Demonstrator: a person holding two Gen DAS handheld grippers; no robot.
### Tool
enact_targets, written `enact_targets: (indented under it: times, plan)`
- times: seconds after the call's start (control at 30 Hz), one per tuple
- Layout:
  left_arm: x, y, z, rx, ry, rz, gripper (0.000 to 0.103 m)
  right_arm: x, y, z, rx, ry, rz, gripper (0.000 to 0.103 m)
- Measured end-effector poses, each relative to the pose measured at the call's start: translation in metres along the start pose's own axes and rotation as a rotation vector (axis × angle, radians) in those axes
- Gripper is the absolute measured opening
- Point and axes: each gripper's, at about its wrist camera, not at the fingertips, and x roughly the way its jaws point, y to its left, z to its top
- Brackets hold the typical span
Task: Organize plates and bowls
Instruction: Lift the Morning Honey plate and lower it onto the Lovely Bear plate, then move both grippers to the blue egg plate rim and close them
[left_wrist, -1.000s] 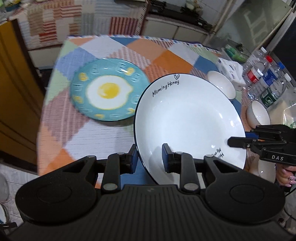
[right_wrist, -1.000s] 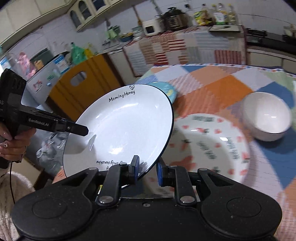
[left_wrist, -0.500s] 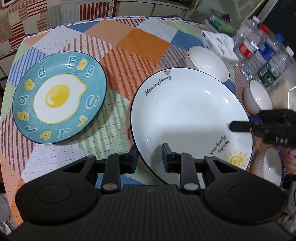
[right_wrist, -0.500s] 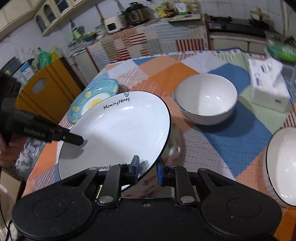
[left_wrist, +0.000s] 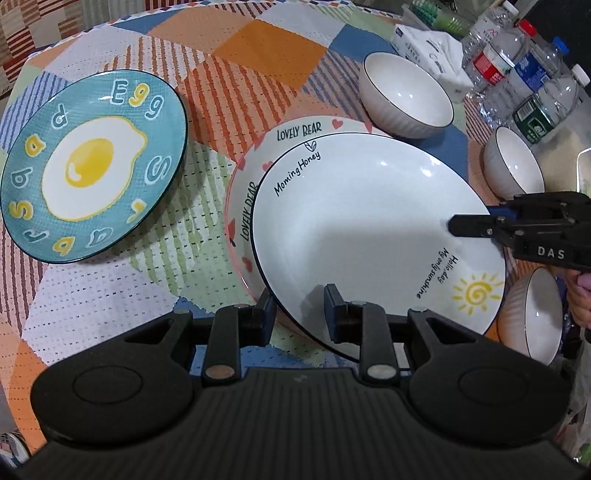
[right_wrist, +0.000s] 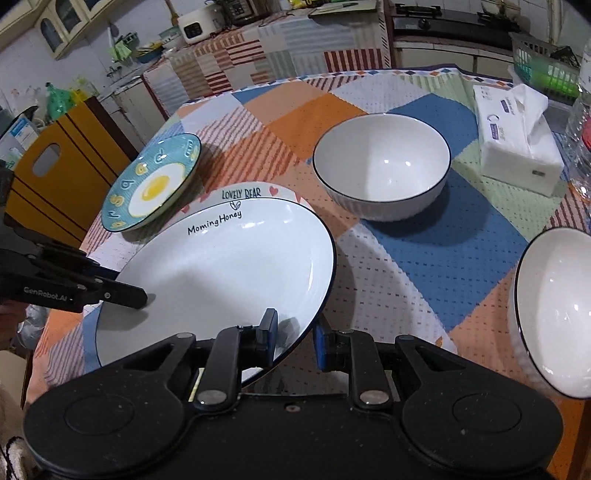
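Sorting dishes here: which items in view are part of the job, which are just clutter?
Job:
- white plate, held by left tool and right tool
- bear plate underneath
- egg plate
- bowls

Clutter:
- tissue pack
- water bottles
- green basket

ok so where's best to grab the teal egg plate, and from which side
Take the round teal ceramic egg plate by its raised rim on the edge nearest the left claw, one finger over and one under. It lies flat and shallow, and that side looks clear of the stacked plates.
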Motion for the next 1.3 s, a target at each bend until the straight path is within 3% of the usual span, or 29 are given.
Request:
enact_targets:
  times: [0.27, 0.6, 1.03, 1.23, 1.3]
  plan:
    - [0.004, -0.010, -0.002, -0.001, 0.091, 0.068, 0.026, 0.010, 0.012, 0.000, 0.002, 0.054, -0.078, 0.029]
    - [0.006, -0.008, 0.001, -0.031, 0.091, 0.121, 0.026, 0.030, 0.054, 0.007, -0.168, 0.086, -0.325, 0.037]
    - [0.006, -0.010, 0.002, -0.023, 0.059, 0.153, 0.025, 0.036, 0.060, 0.004, -0.263, 0.014, -0.389, 0.034]
    - [-0.018, -0.009, 0.001, -0.024, 0.011, 0.151, 0.025, 0.016, 0.071, 0.001, -0.324, -0.071, -0.420, 0.033]
    - [-0.028, -0.007, 0.001, -0.029, -0.005, 0.153, 0.025, 0.003, 0.074, 0.005, -0.298, -0.109, -0.394, 0.033]
